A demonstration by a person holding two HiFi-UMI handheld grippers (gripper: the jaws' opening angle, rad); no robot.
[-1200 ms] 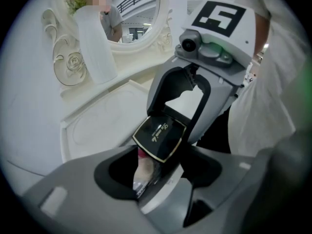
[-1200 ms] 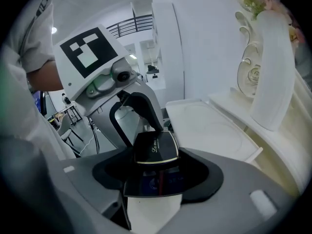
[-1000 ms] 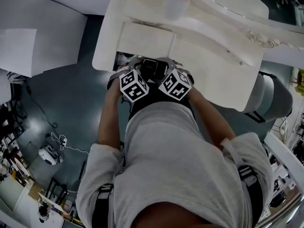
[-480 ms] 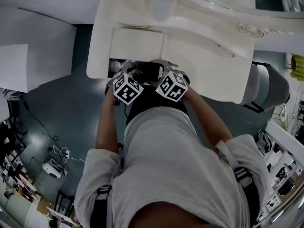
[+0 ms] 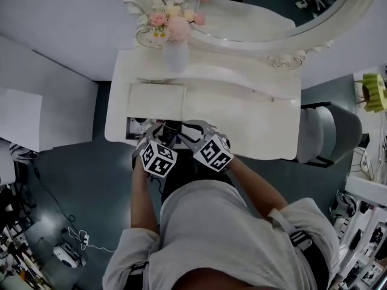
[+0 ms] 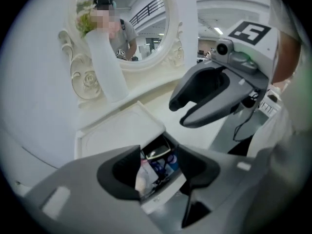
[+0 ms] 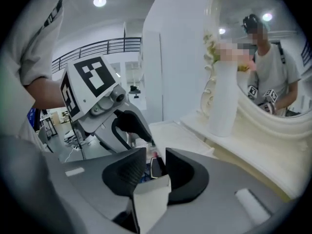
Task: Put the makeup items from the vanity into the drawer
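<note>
left gripper (image 6: 158, 155): let go, jaws easing inward, empty, above drawer (image 6: 163, 191)
right gripper (image 7: 156, 152): loose too, jaws closing in, nothing gripped
makeup (image 6: 158, 165): in drawer

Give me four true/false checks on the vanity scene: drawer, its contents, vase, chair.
1. The vanity has its drawer pulled open. True.
2. The drawer is empty. False: makeup items lie in it, among them a black compact.
3. A white vase of flowers stands on the vanity top in front of the mirror. True.
4. In the head view the grey chair stands left of the vanity. False: the chair is at its right end.
</note>
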